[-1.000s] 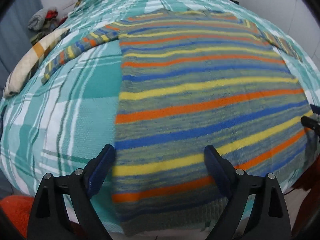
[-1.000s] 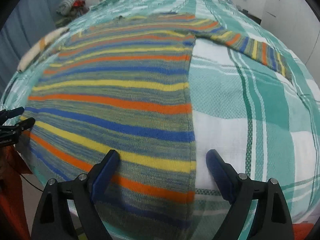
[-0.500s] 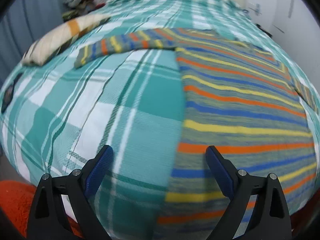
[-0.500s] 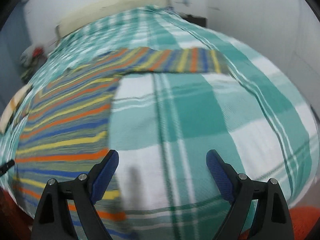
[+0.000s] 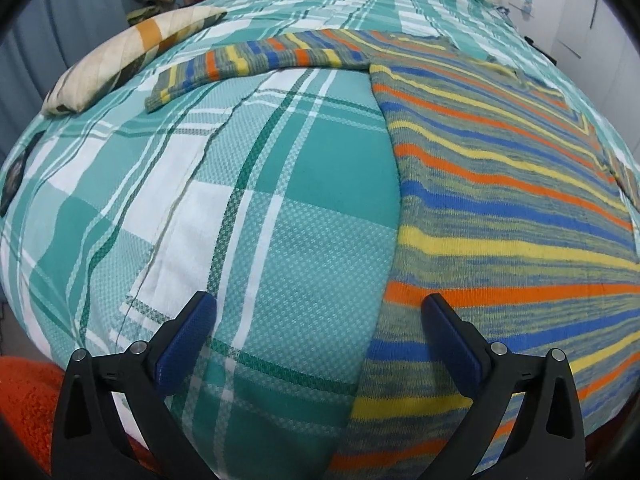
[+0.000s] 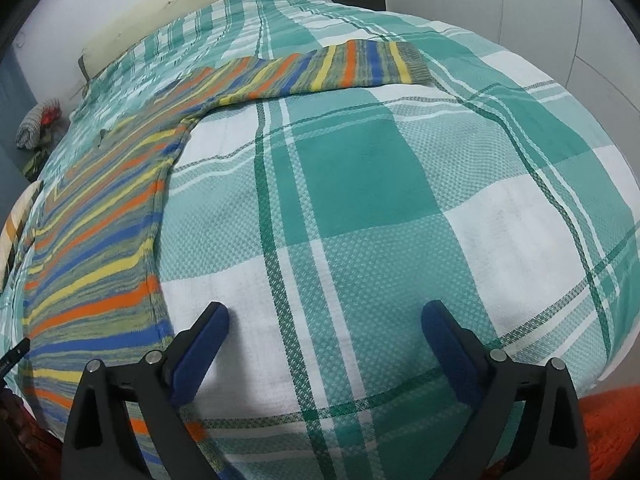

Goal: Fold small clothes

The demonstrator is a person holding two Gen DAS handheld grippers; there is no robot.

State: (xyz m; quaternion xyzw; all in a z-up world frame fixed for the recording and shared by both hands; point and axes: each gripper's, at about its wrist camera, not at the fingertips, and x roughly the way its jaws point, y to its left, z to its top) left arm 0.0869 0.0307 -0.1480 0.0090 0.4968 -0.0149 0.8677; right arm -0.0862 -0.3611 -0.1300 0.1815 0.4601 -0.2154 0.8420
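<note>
On the green plaid bedspread [image 5: 304,208] the striped sweater [image 5: 500,208] lies flat, sleeves spread; the left gripper [image 5: 320,320] hangs over its side edge, jaws opening, nothing pinched; only this view shows a cream pillow [image 5: 120,64]; the right gripper [image 6: 324,328], jaws opening over bare cover, shows the other sleeve [image 6: 352,66].

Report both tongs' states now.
Left tongs: opening, empty, above the striped sweater's edge.
Right tongs: opening, empty, over the plaid bedspread.
</note>
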